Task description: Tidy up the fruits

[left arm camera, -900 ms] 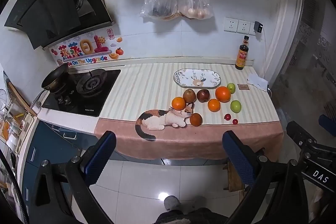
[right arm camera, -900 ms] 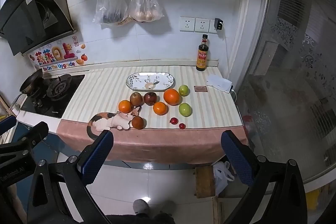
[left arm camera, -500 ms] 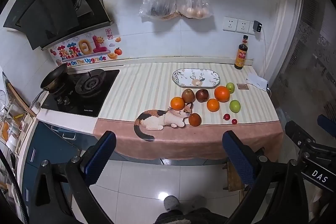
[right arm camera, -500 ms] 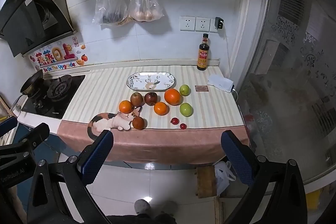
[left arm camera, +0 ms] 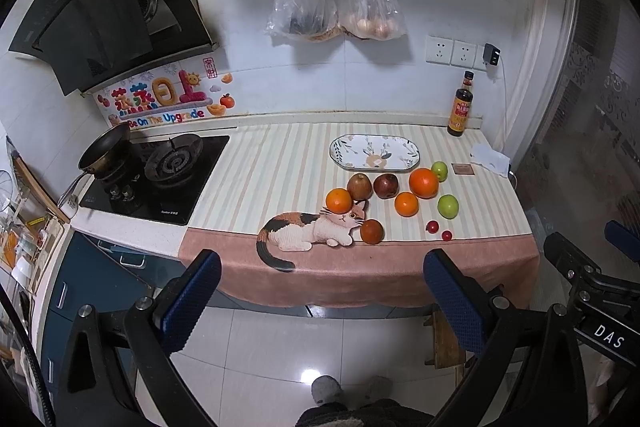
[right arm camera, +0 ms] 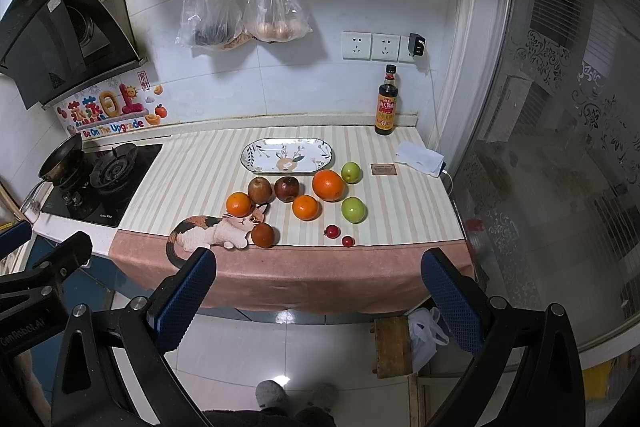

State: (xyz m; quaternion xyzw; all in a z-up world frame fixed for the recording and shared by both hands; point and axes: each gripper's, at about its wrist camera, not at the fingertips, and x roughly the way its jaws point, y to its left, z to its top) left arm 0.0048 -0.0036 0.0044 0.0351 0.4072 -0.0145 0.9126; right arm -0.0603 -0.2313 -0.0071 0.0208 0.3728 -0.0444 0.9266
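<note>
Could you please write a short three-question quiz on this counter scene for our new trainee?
1. True or false: the plate already holds fruit.
2. How many green apples lie on the cloth?
3. What stands in the counter's back right corner: A) pan, B) bottle, C) scissors?

Key:
1. False; it is empty.
2. Two.
3. B, the bottle.

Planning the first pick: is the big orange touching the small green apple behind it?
Cannot tell. In both wrist views the big orange overlaps the small green apple with no striped cloth visible between them, but neither view shows contact plainly.
</note>
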